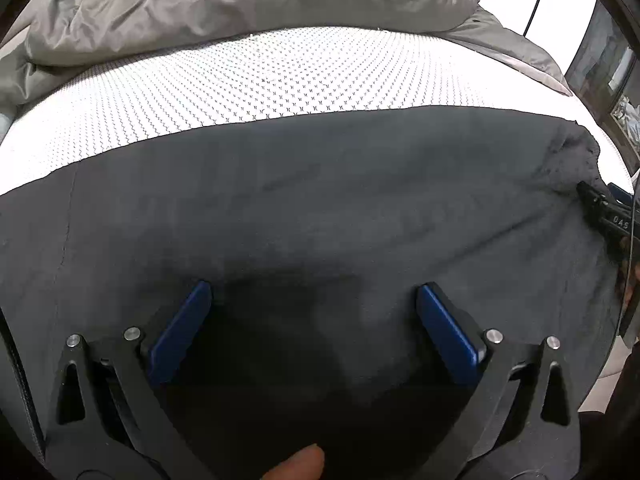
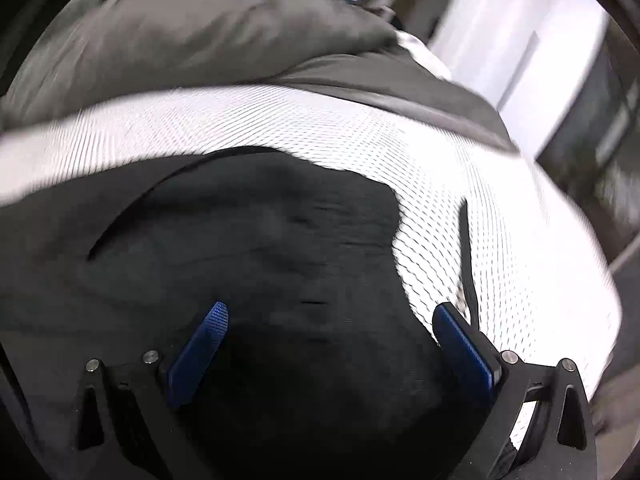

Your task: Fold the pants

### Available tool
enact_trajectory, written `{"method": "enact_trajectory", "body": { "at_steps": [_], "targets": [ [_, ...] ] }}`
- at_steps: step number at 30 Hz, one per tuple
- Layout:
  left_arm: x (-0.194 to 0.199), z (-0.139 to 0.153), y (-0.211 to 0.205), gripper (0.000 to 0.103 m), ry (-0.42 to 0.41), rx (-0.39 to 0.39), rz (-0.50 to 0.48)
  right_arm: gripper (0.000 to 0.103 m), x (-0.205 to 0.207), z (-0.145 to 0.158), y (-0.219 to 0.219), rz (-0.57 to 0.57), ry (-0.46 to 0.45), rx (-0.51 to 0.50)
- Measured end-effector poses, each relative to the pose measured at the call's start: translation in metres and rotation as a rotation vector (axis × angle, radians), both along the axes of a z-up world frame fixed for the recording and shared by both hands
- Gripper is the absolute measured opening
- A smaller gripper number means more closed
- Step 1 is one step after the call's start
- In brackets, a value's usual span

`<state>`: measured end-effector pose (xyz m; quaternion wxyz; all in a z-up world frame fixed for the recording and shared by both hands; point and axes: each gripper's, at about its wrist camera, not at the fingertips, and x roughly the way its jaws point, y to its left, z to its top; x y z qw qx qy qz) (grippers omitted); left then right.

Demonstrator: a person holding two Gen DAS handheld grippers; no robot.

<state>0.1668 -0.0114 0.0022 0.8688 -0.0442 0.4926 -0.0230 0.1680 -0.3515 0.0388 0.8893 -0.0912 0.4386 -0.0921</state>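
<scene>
Dark charcoal fabric pants (image 1: pixel 320 200) lie spread flat on the white mattress with a small dotted black pattern (image 1: pixel 260 80), covering the near half of the bed in the left wrist view. Their far edge runs straight across the mattress; a stitched seam runs down the left side.

Left gripper (image 1: pixel 314 300): jaws spread wide, blue pads (image 1: pixel 180 332) on both sides, nothing between them. It hangs just over the pants; cannot tell if it touches the cloth. A fingertip (image 1: pixel 298 462) shows at the bottom edge of the frame.

Right gripper (image 2: pixel 330 320): jaws spread wide too, nothing pinched. Left blue pad sits over the pants, right pad over the edge where the dark cloth meets the mattress. The right wrist view is motion-blurred, so detail is poor. The pants end in front of it is bunched, with a curved fold or opening on the left.

In the left wrist view the right gripper shows at the far right edge, at the crumpled corner of the pants.

A rumpled grey duvet (image 1: pixel 240 0) is piled on the far side of the mattress, apart from the pants.
</scene>
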Motion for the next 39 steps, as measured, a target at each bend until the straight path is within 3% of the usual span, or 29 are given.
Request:
{"method": "enact_trajectory", "body": {
  "at_steps": [4,7,9,11,13,15,17,18,19,20,22,27,31,35,37,38,39],
  "targets": [
    [-0.003,0.024,-0.006,0.102,-0.035,-0.057,-0.015,0.103,-0.017,0.014,0.036,0.135,-0.032,0.057],
    [0.013,0.026,-0.029,0.102,-0.019,-0.026,-0.085,0.103,-0.026,0.024,0.077,0.283,-0.036,0.149],
    [0.028,0.006,-0.033,0.103,0.051,0.036,-0.064,0.103,-0.028,0.02,0.108,0.385,0.009,0.221],
    [0.03,0.0,-0.026,0.103,0.051,0.009,-0.043,0.103,-0.028,0.0,0.142,0.468,0.111,0.195],
    [0.027,0.009,-0.01,0.103,0.054,0.012,-0.009,0.102,-0.022,-0.022,0.159,0.475,0.129,-0.034],
    [0.022,0.013,0.02,0.103,0.037,0.025,0.062,0.102,-0.022,-0.02,0.149,0.477,0.115,0.013],
    [0.017,0.007,0.056,0.103,0.042,0.054,0.149,0.103,-0.02,-0.014,0.12,0.398,0.104,-0.014],
    [0.014,0.005,0.075,0.101,0.042,0.047,0.185,0.103,-0.019,-0.012,0.109,0.36,0.088,-0.047],
    [0.008,0.005,0.095,0.101,0.028,-0.027,0.178,0.103,-0.018,-0.01,0.094,0.309,0.078,-0.074],
    [0.005,0.006,0.107,0.102,0.024,-0.029,0.202,0.101,-0.016,-0.007,0.075,0.304,0.079,0.0],
    [-0.003,0.009,0.132,0.102,0.02,0.072,0.317,0.1,-0.015,-0.004,0.058,0.309,0.072,0.078],
    [-0.016,0.013,0.159,0.102,-0.005,0.026,0.397,0.101,-0.028,-0.002,0.082,0.343,0.024,-0.089],
    [-0.009,0.032,0.121,0.102,-0.049,-0.02,0.278,0.102,-0.008,0.017,0.114,0.436,-0.008,0.098],
    [0.036,0.025,0.074,0.102,-0.003,0.039,0.143,0.102,0.027,0.021,0.174,0.509,0.01,0.099],
    [0.05,0.008,0.063,0.102,0.069,0.049,0.12,0.102,0.045,0.012,0.205,0.546,0.036,0.104],
    [0.052,0.0,0.062,0.102,0.093,0.054,0.127,0.096,0.051,0.003,0.22,0.564,0.061,0.103],
    [0.055,-0.004,0.061,0.103,0.097,0.053,0.144,0.079,0.054,-0.008,0.232,0.579,0.103,0.095]
  ]
}}
